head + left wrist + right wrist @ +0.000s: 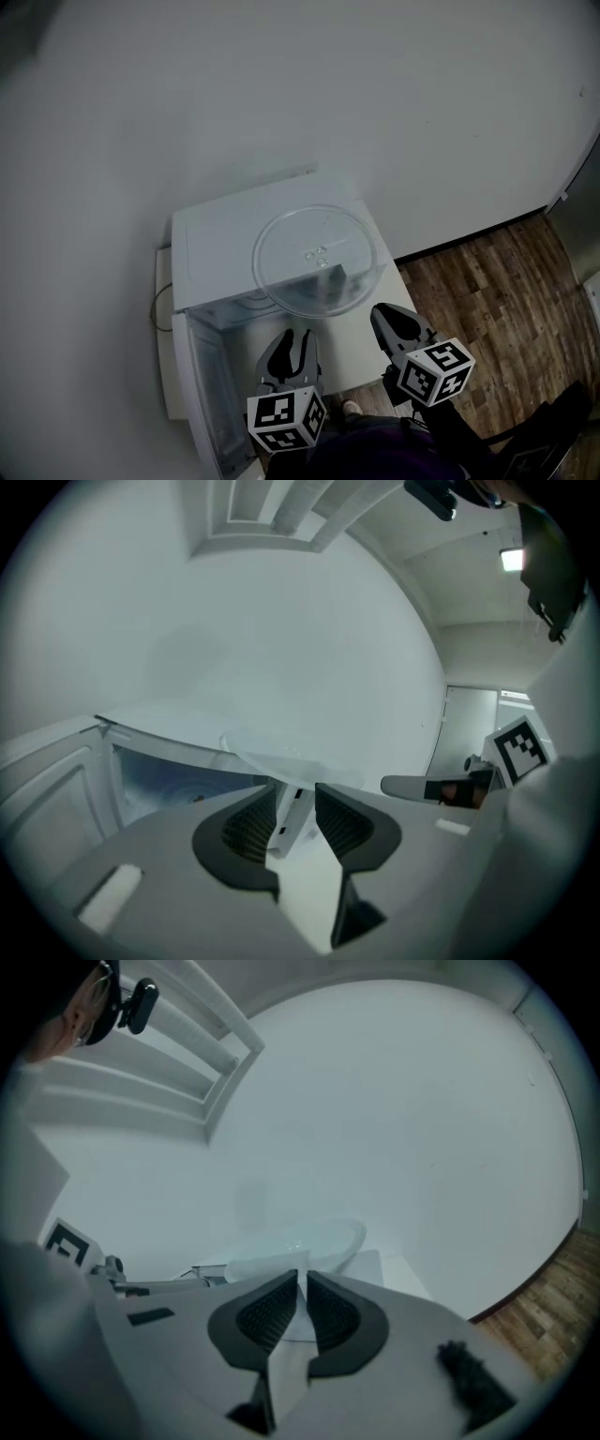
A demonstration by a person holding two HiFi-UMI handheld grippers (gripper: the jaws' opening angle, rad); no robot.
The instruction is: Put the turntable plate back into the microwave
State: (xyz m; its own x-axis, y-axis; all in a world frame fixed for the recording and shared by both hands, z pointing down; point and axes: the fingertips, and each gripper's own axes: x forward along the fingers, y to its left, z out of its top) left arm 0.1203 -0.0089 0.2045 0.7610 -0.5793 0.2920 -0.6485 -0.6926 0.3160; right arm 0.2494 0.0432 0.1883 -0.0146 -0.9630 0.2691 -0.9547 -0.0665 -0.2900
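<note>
The plate (pixel 319 261) lies on top of the microwave (pixel 216 244), overhanging its front right corner. Near its front rim, the left gripper (pixel 293 339) has its jaws slightly apart with nothing between them. The right gripper (pixel 386 319) is closed and empty.

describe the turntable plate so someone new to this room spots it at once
Find the white microwave against the white wall. The turntable plate lies flat on its top, jutting past the right edge. It is the only round, clear glass thing there.

Microwave door (pixel 208 394) cut by bottom edge, plate (pixel 319 1237) rim behind fingers (pixel 267 1314) of right gripper (pixel 302 1277)
</note>
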